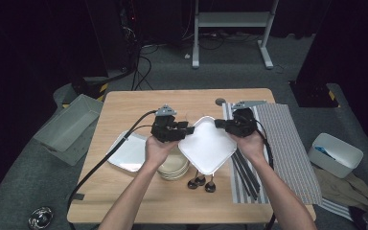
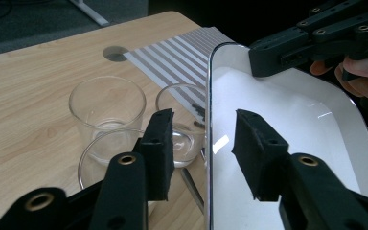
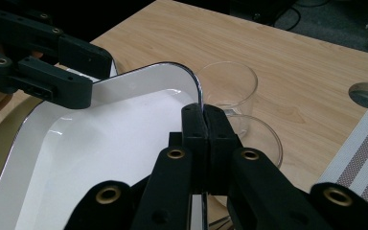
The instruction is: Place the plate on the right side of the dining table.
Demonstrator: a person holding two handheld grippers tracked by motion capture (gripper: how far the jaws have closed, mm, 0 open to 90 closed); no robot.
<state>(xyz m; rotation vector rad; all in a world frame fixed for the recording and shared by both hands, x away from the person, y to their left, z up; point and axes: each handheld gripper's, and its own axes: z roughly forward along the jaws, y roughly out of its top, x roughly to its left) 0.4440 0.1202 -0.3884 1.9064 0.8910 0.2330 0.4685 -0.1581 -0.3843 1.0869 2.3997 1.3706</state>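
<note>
The room around my two grippers is dark. A grey carpeted floor (image 1: 230, 72) lies beyond them, with the white frame of a stand (image 1: 230, 28) on it and black cables (image 1: 143, 67) trailing across it. A grey bin (image 1: 67, 127) sits on the floor off to the left of my left gripper, and a white tub (image 1: 336, 154) sits on the floor off to the right of my right gripper.

The wooden table (image 1: 139, 103) lies under both grippers. Its top is light wood with a round cable hole (image 2: 115, 51) beyond my right gripper. A striped placemat (image 1: 287, 143) covers the table under and to the right of my right gripper.

I hold the white square plate (image 1: 206, 146) tilted above the table, between the two grippers.

My right gripper (image 1: 223, 123) is closed on the plate's rim, with both pads pressed against its edge. My left gripper (image 1: 188, 128) is at the opposite rim. Its jaws stand apart with the rim between them, and neither pad presses on it.

A second white plate (image 1: 129, 152) lies flat on the table, just left of my left hand. A stack of cream plates (image 1: 175, 167) sits under my left hand.

Clear glasses (image 2: 108, 103) stand on the table below and beyond the held plate. Dark utensils (image 1: 201, 182) lie on the table near my wrists.
</note>
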